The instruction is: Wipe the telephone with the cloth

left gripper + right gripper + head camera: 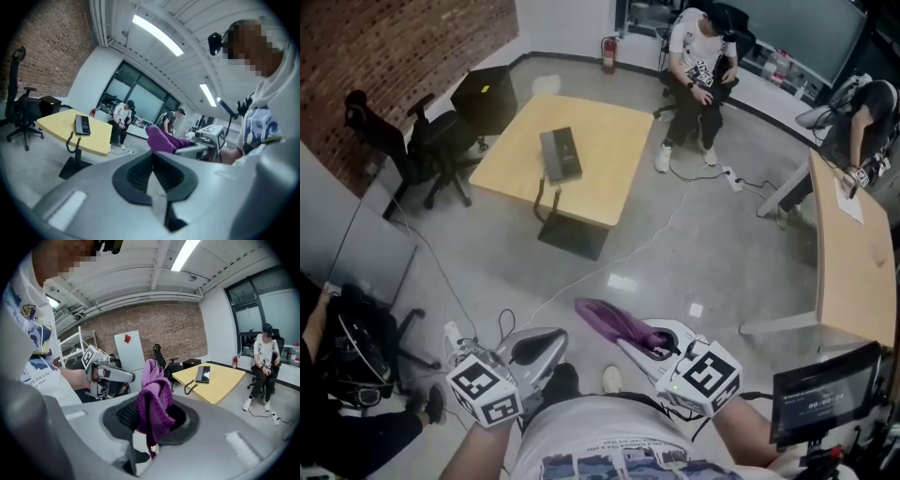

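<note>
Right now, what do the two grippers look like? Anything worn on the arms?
The left gripper and right gripper match: smooth silver-grey shells, with black ribbed pads inside the jaws. Each carries a white cube with black square markers. The person wears a white printed T-shirt, with no sleeves over the forearms.

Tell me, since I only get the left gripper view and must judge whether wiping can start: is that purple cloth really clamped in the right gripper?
Observer: Yes. The right gripper view shows the right gripper shut on the cloth, with a bunch standing above the jaws and a tail hanging below.
Operator: Is the way to the telephone free?
Observer: Not quite. In the head view a white cable runs across the floor on the near side of the table that bears the telephone.
Operator: Anything close on the right?
Observer: A dark screen on a stand, just beyond the right gripper.
</note>
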Demonstrator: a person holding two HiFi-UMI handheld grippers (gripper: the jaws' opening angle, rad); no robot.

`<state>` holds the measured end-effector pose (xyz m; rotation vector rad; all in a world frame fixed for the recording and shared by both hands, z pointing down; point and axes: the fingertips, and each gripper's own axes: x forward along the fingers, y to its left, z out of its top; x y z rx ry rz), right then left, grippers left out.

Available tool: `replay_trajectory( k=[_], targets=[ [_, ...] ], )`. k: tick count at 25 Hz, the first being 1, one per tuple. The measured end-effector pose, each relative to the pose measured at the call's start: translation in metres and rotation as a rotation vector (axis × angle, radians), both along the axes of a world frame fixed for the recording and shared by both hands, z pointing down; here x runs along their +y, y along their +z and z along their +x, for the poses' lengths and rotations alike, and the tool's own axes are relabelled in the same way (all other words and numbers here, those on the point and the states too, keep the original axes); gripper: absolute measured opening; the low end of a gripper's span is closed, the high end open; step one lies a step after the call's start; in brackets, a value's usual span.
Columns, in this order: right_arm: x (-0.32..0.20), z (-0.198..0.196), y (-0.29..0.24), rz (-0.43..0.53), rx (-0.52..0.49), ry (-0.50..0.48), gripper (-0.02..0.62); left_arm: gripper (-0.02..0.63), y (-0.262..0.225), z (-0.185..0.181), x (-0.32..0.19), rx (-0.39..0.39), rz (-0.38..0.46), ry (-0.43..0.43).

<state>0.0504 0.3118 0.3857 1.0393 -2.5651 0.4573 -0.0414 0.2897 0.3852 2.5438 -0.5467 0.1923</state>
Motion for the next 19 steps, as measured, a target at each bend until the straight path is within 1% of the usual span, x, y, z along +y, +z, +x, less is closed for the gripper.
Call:
replay_trajectory(
  k=[6,11,19],
  targets=[
    [0.018,0.005,-0.005,0.017,-0.018,-0.030,0.084,0.007,0.003,0.008,0.028,-0.014,-0.013,-0.017],
    [0.022,0.004,-0.008,0.030,-0.025,-0.023,0.084,0.008,0.001,0.010,0.036,-0.030,-0.003,0.003],
    [0.029,-0.003,-0.004,0.041,-0.031,-0.022,0.084,0.008,0.004,0.007,0.046,-0.027,-0.005,0.020]
  ],
)
